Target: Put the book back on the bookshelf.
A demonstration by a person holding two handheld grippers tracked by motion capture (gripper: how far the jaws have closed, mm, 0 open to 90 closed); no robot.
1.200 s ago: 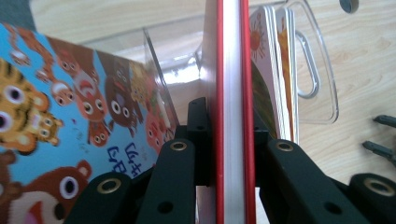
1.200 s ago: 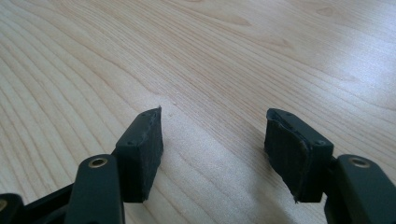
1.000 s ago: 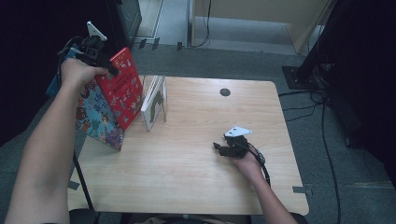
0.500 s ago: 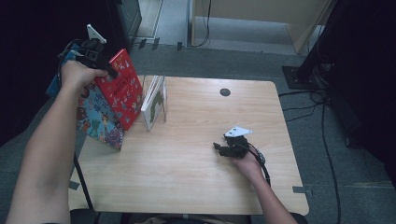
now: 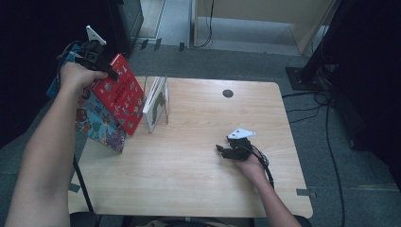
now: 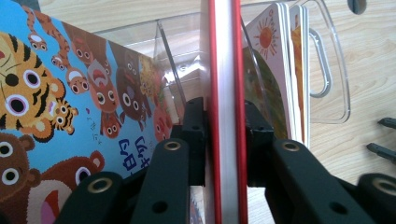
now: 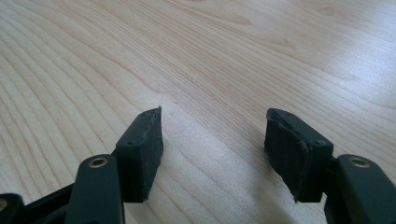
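Observation:
A red picture book [image 5: 118, 97] stands tilted at the table's left edge, leaning on a blue animal book [image 5: 99, 125]. My left gripper [image 5: 111, 73] holds the red book's top edge. In the left gripper view its jaws [image 6: 225, 135] have just been easing open, but both pads still lie against the covers of the red book [image 6: 226, 70]. The blue book [image 6: 70, 93] is to its left. My right gripper [image 5: 222, 150] rests on the table at centre right, and its jaws [image 7: 212, 140] stand open over bare wood.
A clear rack [image 5: 163, 116] beside the red book holds a white book [image 5: 155, 101], also seen as the sun-cover book [image 6: 268, 70]. The wooden table [image 5: 198, 189] has a black hole [image 5: 228, 93] near its far edge. Cables lie on the floor at the right.

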